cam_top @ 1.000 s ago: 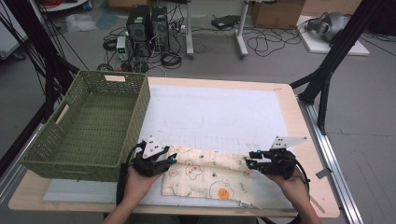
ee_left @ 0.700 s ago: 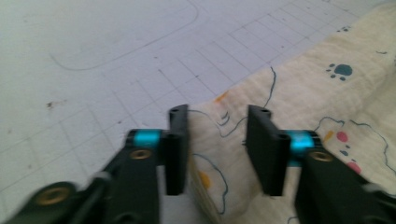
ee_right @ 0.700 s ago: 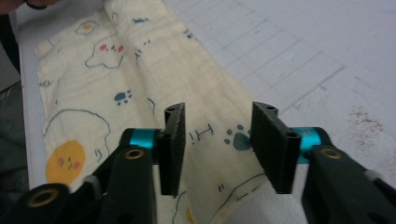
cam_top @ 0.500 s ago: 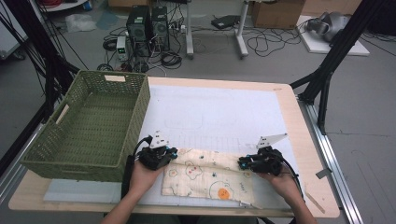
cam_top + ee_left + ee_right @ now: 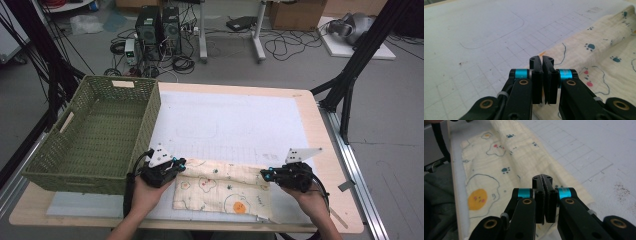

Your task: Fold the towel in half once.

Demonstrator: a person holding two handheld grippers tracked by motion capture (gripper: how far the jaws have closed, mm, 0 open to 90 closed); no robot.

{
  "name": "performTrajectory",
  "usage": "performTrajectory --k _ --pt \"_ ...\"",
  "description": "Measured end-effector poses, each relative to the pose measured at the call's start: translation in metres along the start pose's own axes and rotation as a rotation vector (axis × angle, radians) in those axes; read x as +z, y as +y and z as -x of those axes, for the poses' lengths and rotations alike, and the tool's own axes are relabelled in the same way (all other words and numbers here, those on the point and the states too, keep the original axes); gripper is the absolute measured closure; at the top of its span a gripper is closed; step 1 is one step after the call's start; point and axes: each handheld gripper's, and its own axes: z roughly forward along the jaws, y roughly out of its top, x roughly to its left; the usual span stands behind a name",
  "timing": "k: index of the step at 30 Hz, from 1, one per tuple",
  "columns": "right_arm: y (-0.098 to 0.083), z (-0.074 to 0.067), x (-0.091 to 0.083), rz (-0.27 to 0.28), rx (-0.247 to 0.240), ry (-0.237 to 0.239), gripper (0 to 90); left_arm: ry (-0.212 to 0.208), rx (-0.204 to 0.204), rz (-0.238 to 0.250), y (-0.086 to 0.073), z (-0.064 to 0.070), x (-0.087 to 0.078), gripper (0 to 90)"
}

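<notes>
A cream cloth (image 5: 220, 187) printed with paw marks and an egg-like yellow spot lies folded on the white gridded mat (image 5: 230, 120) near the table's front edge. My left gripper (image 5: 181, 162) sits at the cloth's far left corner. In the left gripper view its jaws (image 5: 542, 60) are pressed together over the edge of the cloth (image 5: 599, 50). My right gripper (image 5: 263, 173) is at the cloth's right end. Its jaws (image 5: 543, 178) have just been closing and now stand shut, with a pale line of cloth (image 5: 486, 170) at their tip.
A large green woven basket (image 5: 150, 115) stands on the table's left side, just beside my left hand. The mat stretches bare behind the cloth. The wooden table edge (image 5: 325, 150) runs along the right, with black frame legs and cables on the floor beyond.
Both grippers' jaws have gone from spread to pressed together at the cloth's ends. Both hands edged inward half a second ago and are back near where they were.
</notes>
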Motion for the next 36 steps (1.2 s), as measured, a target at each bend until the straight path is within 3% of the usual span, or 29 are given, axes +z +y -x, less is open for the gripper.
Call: performTrajectory --k 3,6,10,14,20,27,30,33,36 --pt "-0.002 -0.008 -0.005 0.0 -0.017 -0.002 88.8 -0.015 0.013 -0.007 -0.006 0.003 -0.006 85.9" --pt "-0.001 -0.008 -0.003 -0.014 -0.027 -0.025 75.9 -0.02 0.01 -0.025 -0.012 0.005 -0.005 85.0" --pt "0.004 0.002 0.003 -0.026 -0.001 -0.087 61.8 -0.027 0.009 -0.04 -0.013 0.004 0.0 84.9" --pt "0.004 0.012 0.011 -0.042 0.036 -0.071 55.7 -0.033 0.022 -0.044 -0.012 0.005 0.002 85.4" --pt "0.003 0.013 0.014 -0.064 0.025 -0.071 55.0 -0.04 0.029 -0.05 -0.016 0.005 -0.001 85.6" --pt "0.0 0.021 0.017 -0.086 0.059 -0.074 56.5 -0.044 0.031 -0.071 -0.022 0.007 0.002 85.5" --pt "0.0 0.024 0.016 -0.071 0.069 -0.077 56.5 -0.039 0.022 -0.07 -0.022 0.005 0.003 85.5" --pt "-0.001 0.026 0.013 -0.049 0.092 -0.04 58.2 -0.041 0.024 -0.067 -0.022 0.004 0.004 85.5" --pt "-0.001 0.019 0.017 -0.09 0.045 0.006 73.2 -0.045 0.025 -0.058 -0.022 0.006 0.003 85.6"
